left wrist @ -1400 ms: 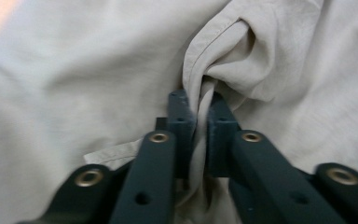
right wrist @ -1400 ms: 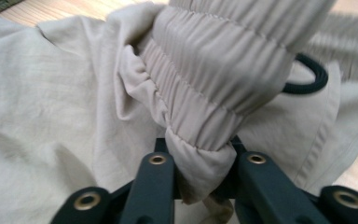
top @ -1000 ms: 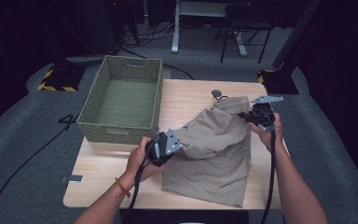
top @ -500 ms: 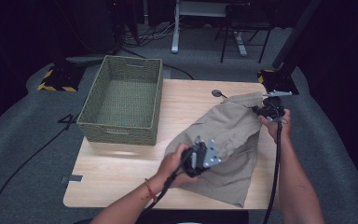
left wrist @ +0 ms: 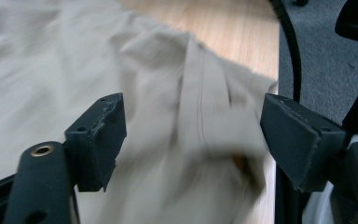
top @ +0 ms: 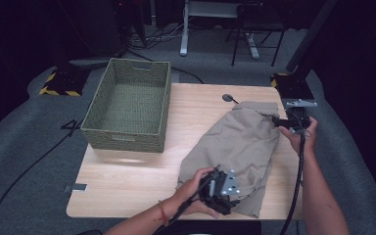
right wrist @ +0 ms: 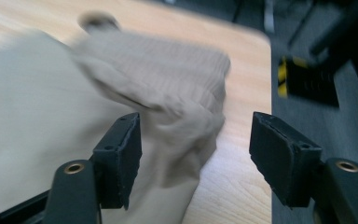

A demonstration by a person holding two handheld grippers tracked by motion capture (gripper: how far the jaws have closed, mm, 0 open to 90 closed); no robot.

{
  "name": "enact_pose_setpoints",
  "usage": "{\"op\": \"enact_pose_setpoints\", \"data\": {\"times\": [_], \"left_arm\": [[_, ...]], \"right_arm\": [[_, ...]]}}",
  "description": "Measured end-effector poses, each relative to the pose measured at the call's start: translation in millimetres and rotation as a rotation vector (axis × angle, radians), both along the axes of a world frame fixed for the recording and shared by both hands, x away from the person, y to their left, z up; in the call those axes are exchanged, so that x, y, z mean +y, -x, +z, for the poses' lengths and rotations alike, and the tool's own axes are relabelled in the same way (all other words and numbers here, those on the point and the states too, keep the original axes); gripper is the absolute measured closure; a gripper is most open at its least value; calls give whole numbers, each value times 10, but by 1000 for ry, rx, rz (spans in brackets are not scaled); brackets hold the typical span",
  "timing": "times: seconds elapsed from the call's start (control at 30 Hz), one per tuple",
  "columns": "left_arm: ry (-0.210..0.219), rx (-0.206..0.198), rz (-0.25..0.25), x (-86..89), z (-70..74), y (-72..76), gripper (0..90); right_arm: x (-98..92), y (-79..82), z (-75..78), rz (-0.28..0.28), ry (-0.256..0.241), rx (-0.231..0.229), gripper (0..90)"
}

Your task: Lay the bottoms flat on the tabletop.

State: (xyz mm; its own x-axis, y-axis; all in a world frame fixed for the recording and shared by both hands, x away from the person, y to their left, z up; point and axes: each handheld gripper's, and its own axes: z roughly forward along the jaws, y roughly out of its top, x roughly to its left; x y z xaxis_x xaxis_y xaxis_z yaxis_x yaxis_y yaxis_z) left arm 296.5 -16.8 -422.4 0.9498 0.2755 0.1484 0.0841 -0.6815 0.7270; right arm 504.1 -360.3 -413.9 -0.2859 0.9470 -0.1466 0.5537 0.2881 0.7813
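Observation:
A beige pair of shorts lies spread on the right half of the wooden table. My left gripper hovers over the garment's near hem, jaws wide apart with cloth beneath them. At the far right my right gripper sits by the ribbed waistband, open, with a fold of fabric between the jaws but not pinched. A dark drawstring end lies on the wood beyond the waistband.
A woven olive basket stands empty on the table's left half. The table's right edge runs close beside the waistband, with grey carpet below. A yellow-black striped base and desk legs stand farther back.
My left gripper has swung from the garment's left side down to its near hem. The right gripper let the lifted waistband down, and the shorts now lie flatter.

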Motion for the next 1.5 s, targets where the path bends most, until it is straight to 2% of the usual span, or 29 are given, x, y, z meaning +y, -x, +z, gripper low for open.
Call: {"op": "enact_pose_setpoints", "data": {"times": [0.07, 0.13, 0.17, 0.2, 0.27, 0.3, 0.33, 0.4, 0.47, 0.53, 0.57, 0.63, 0.7, 0.77, 0.83, 0.97, 1.1, 1.17, 1.27, 1.37, 1.43, 1.5], "left_arm": [[2, 4, 51, 228, 17, -54, 228], [-3, 14, 105, 424, -4, -149, 234], [-8, 19, 120, 505, -25, -198, 245], [-20, 16, 136, 572, -51, -243, 249], [-40, 18, 170, 653, -125, -321, 259], [-51, 17, 176, 665, -169, -352, 266], [-57, 19, 179, 664, -214, -377, 270], [-89, 15, 175, 623, -307, -414, 276], [-113, 22, 180, 575, -395, -450, 274], [-126, 49, 174, 534, -470, -477, 275], [-134, 54, 175, 518, -497, -479, 275], [-153, 64, 162, 480, -578, -472, 276], [-164, 71, 157, 458, -647, -460, 278], [-135, 91, 165, 469, -665, -452, 286], [-121, 103, 176, 473, -675, -440, 287], [-66, 193, 152, 476, -718, -370, 302], [-58, 197, 127, 424, -720, -213, 321], [-55, 213, 96, 380, -717, -136, 330], [-77, 198, 59, 302, -704, -25, 326], [-114, 127, 63, 287, -664, 24, 277], [-85, 105, 79, 351, -597, -4, 269], [-55, 86, 107, 459, -514, -65, 266]], "right_arm": [[60, 210, 100, 87, -59, -37, 358], [213, 433, 148, 216, -71, -22, 365], [299, 556, 154, 285, -103, -12, 372], [398, 668, 143, 361, -133, 16, 369], [634, 924, 79, 479, -106, 48, 380], [736, 1046, 27, 542, -122, 71, 388], [834, 1160, -34, 595, -117, 97, 389], [978, 1369, -168, 641, -73, 135, 390], [1029, 1521, -319, 676, -52, 196, 391], [1013, 1632, -450, 652, 44, 211, 380], [971, 1660, -500, 627, 69, 215, 383], [840, 1664, -576, 568, 39, 233, 379], [712, 1647, -643, 501, 63, 219, 381], [599, 1618, -735, 439, 43, 212, 375], [502, 1590, -790, 423, -40, 208, 384], [463, 1498, -793, 395, -8, 170, 378], [441, 1283, -819, 394, -47, 164, 388], [480, 1180, -815, 395, -39, 162, 391], [577, 1036, -809, 396, -17, 150, 390], [686, 957, -789, 400, 19, 145, 376], [704, 976, -776, 404, 2, 156, 377], [688, 1078, -728, 432, -11, 143, 372]]}}
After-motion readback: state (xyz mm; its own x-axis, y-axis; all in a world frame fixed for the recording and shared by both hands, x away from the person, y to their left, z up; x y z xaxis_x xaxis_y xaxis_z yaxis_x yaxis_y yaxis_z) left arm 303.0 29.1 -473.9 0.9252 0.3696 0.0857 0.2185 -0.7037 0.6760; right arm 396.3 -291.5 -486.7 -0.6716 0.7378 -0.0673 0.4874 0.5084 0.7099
